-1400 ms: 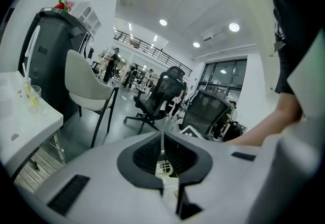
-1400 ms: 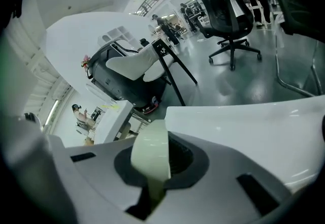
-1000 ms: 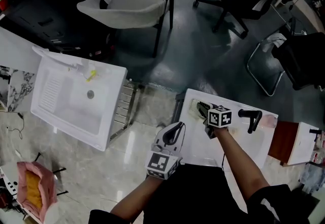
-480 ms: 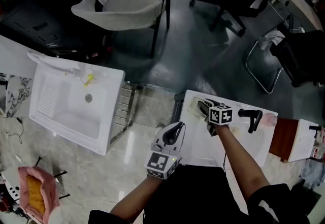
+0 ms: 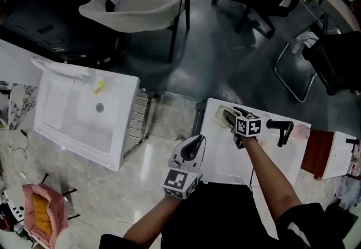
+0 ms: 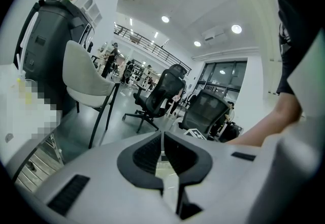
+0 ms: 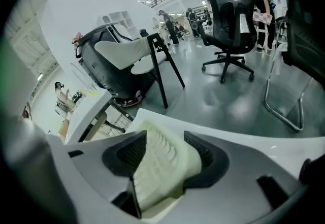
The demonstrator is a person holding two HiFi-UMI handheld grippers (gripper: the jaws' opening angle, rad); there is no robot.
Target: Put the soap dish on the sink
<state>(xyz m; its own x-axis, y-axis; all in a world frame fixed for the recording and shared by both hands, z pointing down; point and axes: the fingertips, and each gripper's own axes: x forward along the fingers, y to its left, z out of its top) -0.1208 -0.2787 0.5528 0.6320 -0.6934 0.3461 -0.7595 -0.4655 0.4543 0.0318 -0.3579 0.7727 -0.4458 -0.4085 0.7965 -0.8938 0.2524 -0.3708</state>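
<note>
Spreading just now, jaws of the right gripper (image 7: 165, 137) straddle the soap dish (image 7: 157, 172) on the sink's (image 5: 225, 158) far-left corner; probably light, stiff, slick, so grip its long sides. Left gripper (image 6: 162, 151) pressed together, empty.

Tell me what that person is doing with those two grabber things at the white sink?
A person is setting a pale ribbed soap dish on the back corner of the white sink in front of them. The right gripper is over that corner. Its jaws have just been opening, and the dish lies between them. The left gripper is shut and empty, held by the sink's left edge.
</note>
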